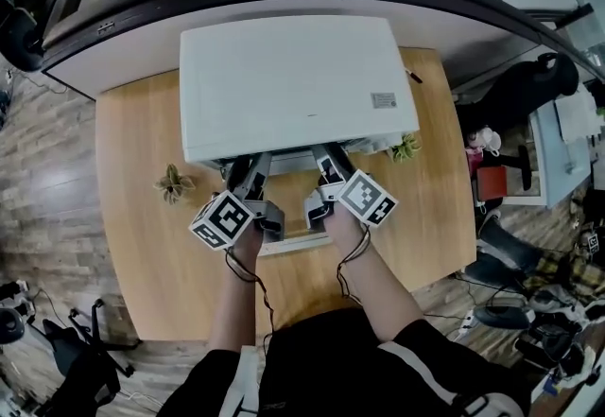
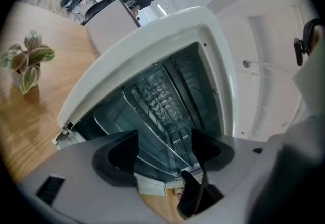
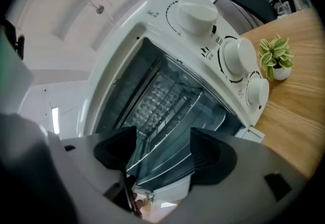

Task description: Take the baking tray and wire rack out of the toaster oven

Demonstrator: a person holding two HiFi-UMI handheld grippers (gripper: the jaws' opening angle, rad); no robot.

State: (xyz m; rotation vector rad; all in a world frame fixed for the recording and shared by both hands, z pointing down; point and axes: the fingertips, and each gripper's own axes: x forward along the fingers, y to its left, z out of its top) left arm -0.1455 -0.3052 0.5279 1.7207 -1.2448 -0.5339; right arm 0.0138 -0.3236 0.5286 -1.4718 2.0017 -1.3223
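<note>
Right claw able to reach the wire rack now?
Probably yes: the toaster oven stands open, the right claw has its jaws apart, and the wire rack lies straight ahead with nothing between.

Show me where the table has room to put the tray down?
Bare wood: the table left of the left plant, right of the right plant, and the front corners beside the person's arms. Crowded: before the toaster oven, where its open door, left hand-held gripper and right hand-held gripper sit.

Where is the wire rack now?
The wire rack sits inside the open toaster oven on the wooden table; both gripper views look straight at it.
</note>
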